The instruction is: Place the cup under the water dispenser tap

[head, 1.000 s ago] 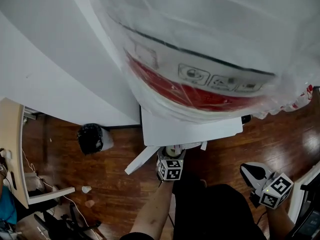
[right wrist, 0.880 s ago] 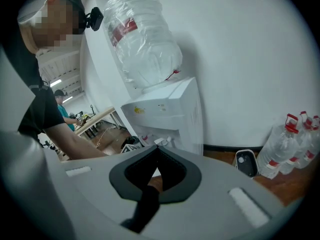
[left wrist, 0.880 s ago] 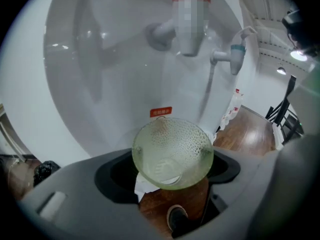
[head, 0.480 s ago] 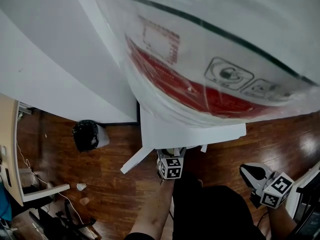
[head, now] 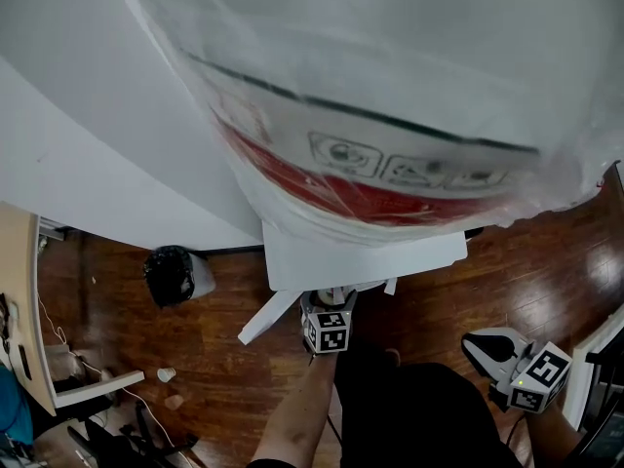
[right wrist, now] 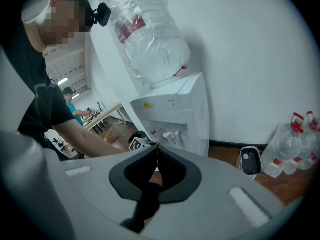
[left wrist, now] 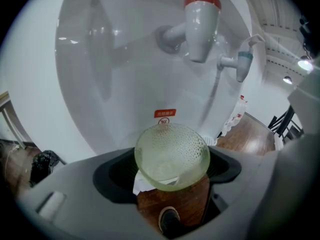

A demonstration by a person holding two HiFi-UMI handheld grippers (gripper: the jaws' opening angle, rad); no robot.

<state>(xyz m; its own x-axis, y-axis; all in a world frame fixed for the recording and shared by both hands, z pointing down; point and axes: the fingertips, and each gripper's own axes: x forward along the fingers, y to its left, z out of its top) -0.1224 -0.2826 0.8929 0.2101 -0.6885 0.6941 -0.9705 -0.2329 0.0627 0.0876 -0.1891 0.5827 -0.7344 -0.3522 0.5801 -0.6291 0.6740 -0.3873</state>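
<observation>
A pale green translucent cup [left wrist: 172,156] sits between the jaws of my left gripper [left wrist: 172,173], mouth up. It hangs just below and in front of the red-capped tap [left wrist: 201,24]; a blue-capped tap [left wrist: 243,64] is to its right. The jaws are opening, and the pads still touch the cup's sides. In the head view the left gripper [head: 331,298] is tucked under the front of the white dispenser [head: 361,256], beneath the big water bottle [head: 390,115]. My right gripper [head: 485,344] hangs low at the right, away from the dispenser, its jaws [right wrist: 158,149] pressed together with nothing between them.
A black bin [head: 175,273] stands on the wooden floor left of the dispenser, and a white flap [head: 268,317] sticks out at its foot. A desk [head: 24,300] is at the far left. Spare water bottles [right wrist: 295,144] and a small white appliance [right wrist: 249,160] stand by the wall.
The head view has swung a little, so the bottle fills the frame differently. The left gripper stays under the dispenser front. The right gripper has barely shifted.
</observation>
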